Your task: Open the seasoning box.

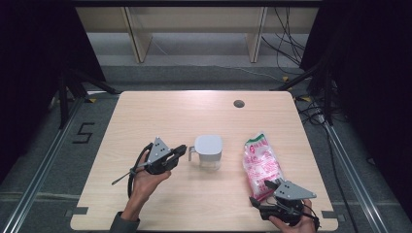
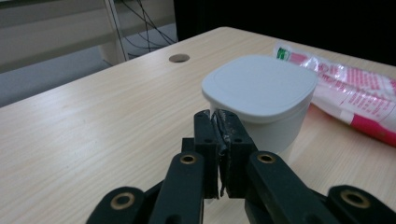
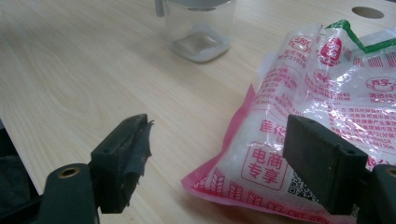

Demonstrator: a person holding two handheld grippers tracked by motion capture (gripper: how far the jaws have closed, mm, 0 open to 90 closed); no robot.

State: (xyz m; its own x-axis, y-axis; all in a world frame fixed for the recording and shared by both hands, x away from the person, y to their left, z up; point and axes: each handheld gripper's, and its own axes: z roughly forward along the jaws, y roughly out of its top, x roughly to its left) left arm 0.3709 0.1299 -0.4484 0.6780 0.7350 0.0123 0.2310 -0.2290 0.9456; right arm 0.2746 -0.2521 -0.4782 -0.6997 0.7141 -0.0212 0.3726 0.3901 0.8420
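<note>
A clear container (image 1: 209, 150) with a white lid (image 2: 261, 86) stands at the table's middle, its small handle (image 1: 191, 154) pointing left. My left gripper (image 1: 182, 151) meets that handle, and its jaws are pressed together (image 2: 218, 130) right in front of the container, hiding the handle. Right of the container lies a clear bag of white grains with red print (image 1: 261, 162), lengthwise toward me. At the bag's near end my right gripper (image 1: 261, 192) is open. One jaw stands over the bag (image 3: 336, 93), the other over bare wood (image 3: 219, 140). The container's base (image 3: 198, 28) shows farther off.
The wooden table (image 1: 145, 116) has a round cable hole (image 1: 238, 103) near its far edge. The floor beyond holds shelf legs and cables (image 1: 286, 43). Dark frames and metal rails flank the table on both sides.
</note>
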